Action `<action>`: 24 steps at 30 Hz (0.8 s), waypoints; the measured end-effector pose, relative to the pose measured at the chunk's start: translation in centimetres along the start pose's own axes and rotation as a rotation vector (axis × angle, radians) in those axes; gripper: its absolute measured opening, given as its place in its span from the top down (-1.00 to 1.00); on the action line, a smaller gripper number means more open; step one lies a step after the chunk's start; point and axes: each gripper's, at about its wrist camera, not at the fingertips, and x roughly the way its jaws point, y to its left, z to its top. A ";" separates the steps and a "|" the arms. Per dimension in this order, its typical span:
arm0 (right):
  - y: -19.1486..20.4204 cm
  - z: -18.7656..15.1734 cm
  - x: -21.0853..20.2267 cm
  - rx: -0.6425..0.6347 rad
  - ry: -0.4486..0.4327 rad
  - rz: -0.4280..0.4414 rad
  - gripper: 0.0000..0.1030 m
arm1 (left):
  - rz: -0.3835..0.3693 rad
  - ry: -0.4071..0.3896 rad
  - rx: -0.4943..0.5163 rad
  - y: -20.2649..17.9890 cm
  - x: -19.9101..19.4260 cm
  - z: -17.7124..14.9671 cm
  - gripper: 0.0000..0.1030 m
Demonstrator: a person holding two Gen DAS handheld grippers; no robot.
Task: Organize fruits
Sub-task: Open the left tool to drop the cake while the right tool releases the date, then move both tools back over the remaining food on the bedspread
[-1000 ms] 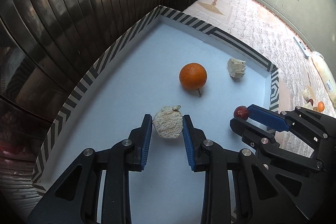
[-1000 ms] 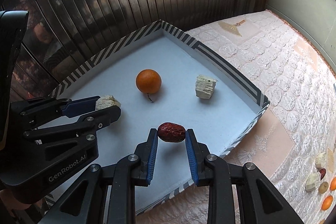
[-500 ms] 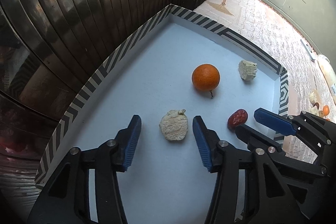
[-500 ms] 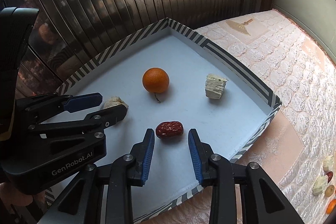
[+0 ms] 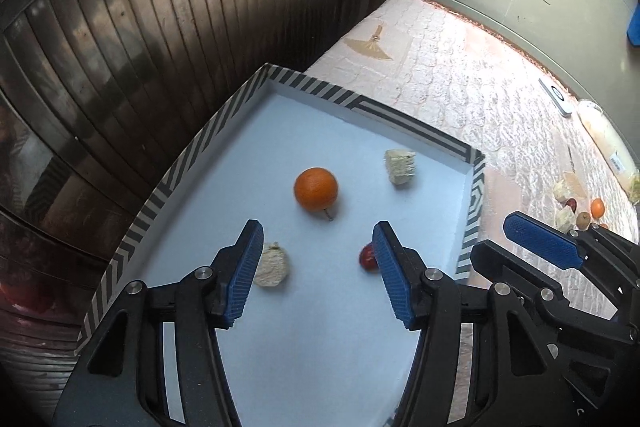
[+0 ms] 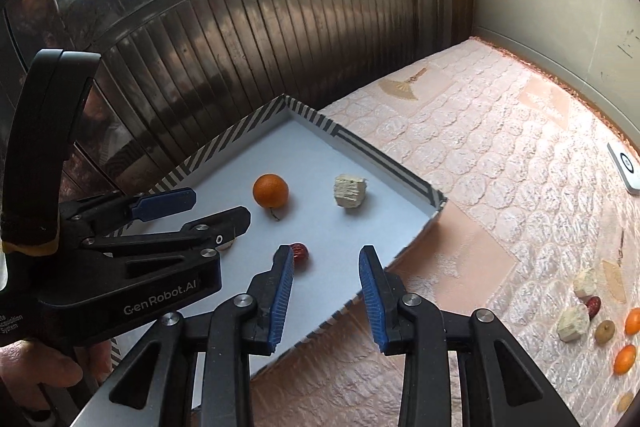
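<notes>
A white tray with a striped rim lies on the bed. In it are an orange, a pale cut chunk, a second pale chunk and a red date. My left gripper is open and empty above the tray, the second chunk by its left finger, the date by its right. My right gripper is open and empty over the tray's near edge, the date just beyond its left fingertip.
Several loose fruits and pale chunks lie on the pink quilted bedspread to the right, also in the left wrist view. A dark ribbed shutter stands behind the tray. A white device lies at the far right.
Both grippers opened and let go: the pale chunk and the red date now rest on the tray. Both grippers have pulled back and up from the tray.
</notes>
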 end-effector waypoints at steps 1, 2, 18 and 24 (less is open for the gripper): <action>-0.5 -0.2 -0.5 0.012 -0.007 -0.008 0.37 | -0.009 -0.004 0.013 -0.7 -0.1 0.1 -0.11; -1.0 -0.3 -0.9 0.022 -0.012 -0.017 0.37 | -0.016 -0.006 0.026 -1.4 -0.2 0.1 -0.11; -10.4 -5.8 -7.6 0.234 -0.049 -0.172 0.36 | -0.151 0.017 0.251 -14.3 0.3 -0.1 -0.11; -14.3 -8.7 -9.8 0.324 -0.048 -0.229 0.36 | -0.191 0.041 0.321 -18.7 1.0 -0.7 -0.11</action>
